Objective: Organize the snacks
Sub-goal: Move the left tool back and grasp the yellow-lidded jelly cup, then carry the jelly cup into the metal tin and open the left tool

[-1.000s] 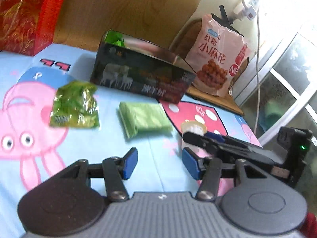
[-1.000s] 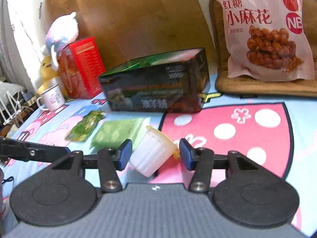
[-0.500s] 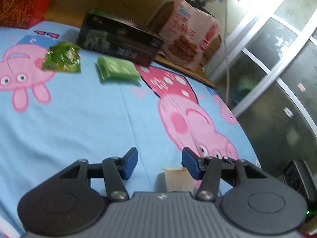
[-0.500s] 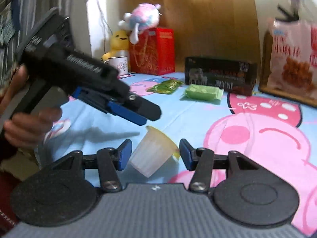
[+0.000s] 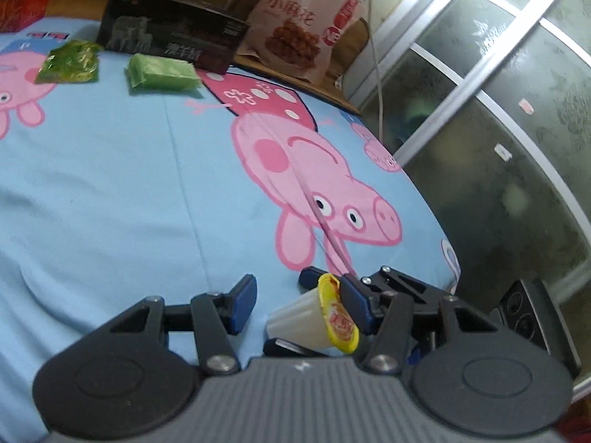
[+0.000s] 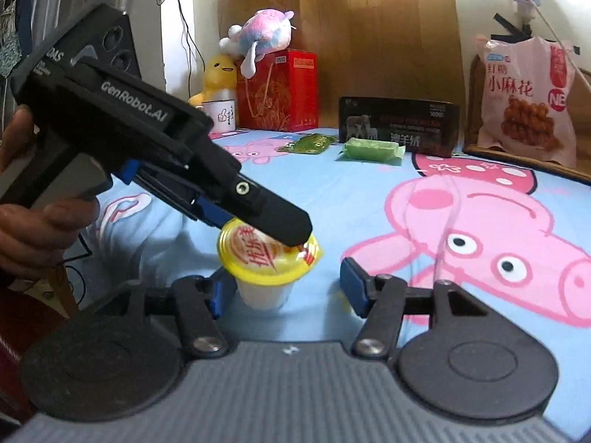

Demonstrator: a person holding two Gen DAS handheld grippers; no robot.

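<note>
A white jelly cup with a yellow foil lid [image 6: 266, 263] sits between the wide-open jaws of my right gripper [image 6: 284, 291], by its left finger; whether it rests on the blue cartoon-pig sheet [image 6: 369, 206] I cannot tell. My left gripper reaches in from the left in the right wrist view, one fingertip [image 6: 291, 223] over the cup's lid. In the left wrist view my left gripper [image 5: 299, 304] is open and the cup [image 5: 314, 321] lies between its fingers, near the right one. A green flat packet [image 5: 70, 62] and a green wrapped bar [image 5: 162, 74] lie far back by a black box [image 5: 170, 37].
A pink bag of twists [image 6: 528, 99] leans at the back right on a brown mat. A red box [image 6: 280, 92], plush toys [image 6: 258, 37] and a mug [image 6: 221, 116] stand at the back left. A glass door [image 5: 498, 92] is to the right of the bed's edge.
My right gripper has opened, letting go of the jelly cup, which has turned lid up. My left gripper has closed in onto the cup from the left.
</note>
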